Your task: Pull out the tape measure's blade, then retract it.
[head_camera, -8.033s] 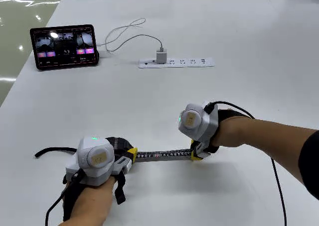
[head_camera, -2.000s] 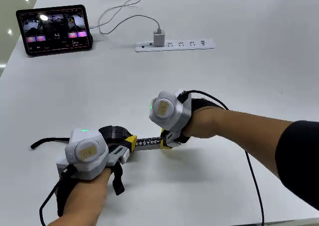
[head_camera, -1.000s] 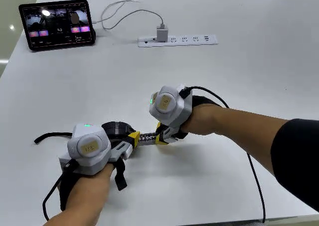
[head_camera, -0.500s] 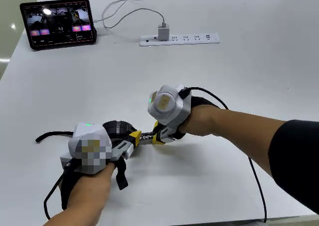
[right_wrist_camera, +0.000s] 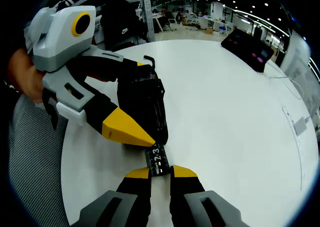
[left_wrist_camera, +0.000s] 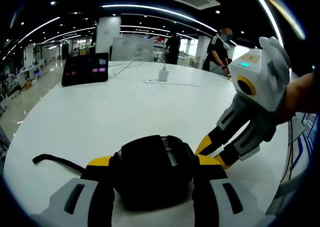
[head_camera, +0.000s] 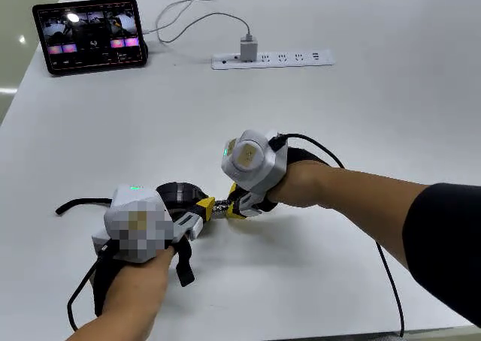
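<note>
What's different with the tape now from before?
The right gripper slid toward the left gripper, pinching the blade, so the blade went back into the case; just a short bit shows. The left gripper kept holding the case. The tablet and power strip stayed.

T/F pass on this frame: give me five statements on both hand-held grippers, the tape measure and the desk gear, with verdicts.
1. The left hand-held gripper is shut on the tape measure, around its black case. True.
2. The right hand-held gripper is open and clear of the blade. False: its yellow tips pinch the blade's end.
3. A long stretch of blade is pulled out. False: a short bit shows between the case and the right hand-held gripper.
4. A white charger is plugged into the power strip. True.
5. The tablet has a dark screen. False: the screen is lit.
</note>
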`<action>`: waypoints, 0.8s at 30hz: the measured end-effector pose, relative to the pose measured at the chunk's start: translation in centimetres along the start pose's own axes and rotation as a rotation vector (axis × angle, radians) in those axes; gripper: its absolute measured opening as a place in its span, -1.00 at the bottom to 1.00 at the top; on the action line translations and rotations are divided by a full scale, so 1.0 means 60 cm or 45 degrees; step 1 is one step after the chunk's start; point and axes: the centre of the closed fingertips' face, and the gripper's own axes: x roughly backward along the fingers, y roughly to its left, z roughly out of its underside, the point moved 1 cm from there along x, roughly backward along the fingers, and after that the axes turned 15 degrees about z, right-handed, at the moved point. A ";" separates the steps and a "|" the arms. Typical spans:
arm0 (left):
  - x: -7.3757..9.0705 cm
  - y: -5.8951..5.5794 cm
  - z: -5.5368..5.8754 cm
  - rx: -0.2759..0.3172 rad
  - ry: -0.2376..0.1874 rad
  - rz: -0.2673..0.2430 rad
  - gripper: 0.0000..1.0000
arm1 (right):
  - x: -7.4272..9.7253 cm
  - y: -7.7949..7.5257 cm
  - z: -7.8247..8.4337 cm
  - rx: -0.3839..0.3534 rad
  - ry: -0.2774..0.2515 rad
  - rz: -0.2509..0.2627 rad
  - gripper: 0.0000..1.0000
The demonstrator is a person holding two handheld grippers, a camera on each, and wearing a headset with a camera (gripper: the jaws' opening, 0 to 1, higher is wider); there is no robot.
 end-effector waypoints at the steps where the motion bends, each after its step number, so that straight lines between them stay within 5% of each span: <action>1: 0.000 0.000 0.000 0.001 0.000 0.001 0.18 | -0.001 0.001 -0.001 0.001 -0.002 -0.001 -0.81; 24: 0.001 0.001 0.001 0.011 -0.003 0.027 0.18 | -0.011 0.009 -0.018 -0.036 -0.039 -0.030 -0.81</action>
